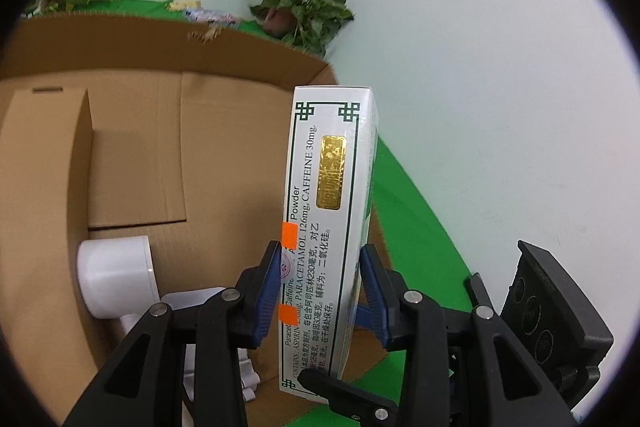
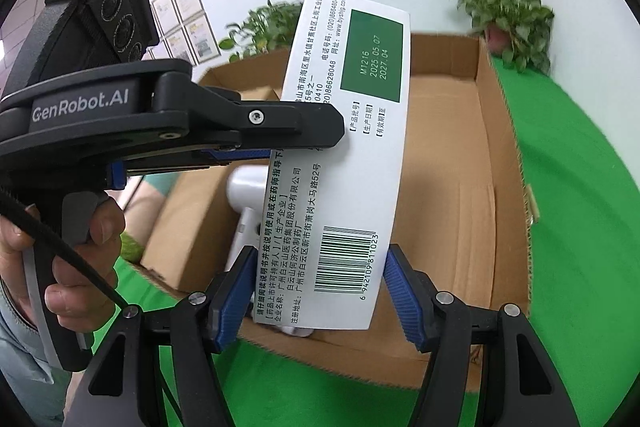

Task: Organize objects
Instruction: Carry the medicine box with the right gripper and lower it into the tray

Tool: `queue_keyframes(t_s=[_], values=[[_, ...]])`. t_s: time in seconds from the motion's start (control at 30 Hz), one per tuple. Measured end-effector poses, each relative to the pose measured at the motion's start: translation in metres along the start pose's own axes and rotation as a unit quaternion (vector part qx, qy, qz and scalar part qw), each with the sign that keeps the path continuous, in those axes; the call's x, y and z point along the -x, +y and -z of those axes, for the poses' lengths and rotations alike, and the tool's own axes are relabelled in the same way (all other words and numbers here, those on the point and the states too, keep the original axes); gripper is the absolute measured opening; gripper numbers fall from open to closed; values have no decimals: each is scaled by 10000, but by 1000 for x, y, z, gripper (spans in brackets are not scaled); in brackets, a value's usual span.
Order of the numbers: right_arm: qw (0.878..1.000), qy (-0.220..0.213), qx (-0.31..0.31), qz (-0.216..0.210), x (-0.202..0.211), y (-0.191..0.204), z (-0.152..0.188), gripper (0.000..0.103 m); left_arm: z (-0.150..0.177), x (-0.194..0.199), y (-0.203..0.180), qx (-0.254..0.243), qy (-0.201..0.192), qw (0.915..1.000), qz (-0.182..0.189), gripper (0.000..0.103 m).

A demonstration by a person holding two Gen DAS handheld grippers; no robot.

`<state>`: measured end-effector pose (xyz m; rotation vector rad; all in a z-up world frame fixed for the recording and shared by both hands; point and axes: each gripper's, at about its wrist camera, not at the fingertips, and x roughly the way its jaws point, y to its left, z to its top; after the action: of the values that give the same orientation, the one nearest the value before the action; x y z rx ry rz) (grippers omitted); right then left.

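**Two grippers carrying a medicine box over the carton**

The left gripper (image 1: 320, 291) is clamping the medicine box (image 1: 332, 211) across its narrow sides, while the right gripper (image 2: 320, 291) is pinching its wider faces, probably sharing the load for a steady, aimed drop. The box is pointing away from both cameras, long axis along the fingers, hanging above the open cardboard carton (image 2: 496, 155), where a white device (image 1: 116, 275) is lying.
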<state>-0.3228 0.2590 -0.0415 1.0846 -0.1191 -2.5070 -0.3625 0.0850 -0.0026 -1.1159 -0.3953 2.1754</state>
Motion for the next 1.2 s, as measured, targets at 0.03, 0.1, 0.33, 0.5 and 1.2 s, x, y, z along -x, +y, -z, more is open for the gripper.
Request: queue_keyframes(t_s=[0.03,0.1,0.33,0.5,1.2], values=[[9999,103,-33,3,-8,-5,0,61,-1,-6,4,34,50,10000,-5,38],[9997,240,-100,-30,-19,-11,4,61,1,-20,13,118,181,9998,-57,38],[9974,648,-291,78,-50,-25,8,61,11,-45,28,296,456,9983,-204,39],[9959,833,-236,258,-55,-24,6,61,14,-52,37,511,637,9966,-143,40],[9836,1461,-316,1012,-71,-10,1,61,33,-24,26,94,606,9940,-904,43]])
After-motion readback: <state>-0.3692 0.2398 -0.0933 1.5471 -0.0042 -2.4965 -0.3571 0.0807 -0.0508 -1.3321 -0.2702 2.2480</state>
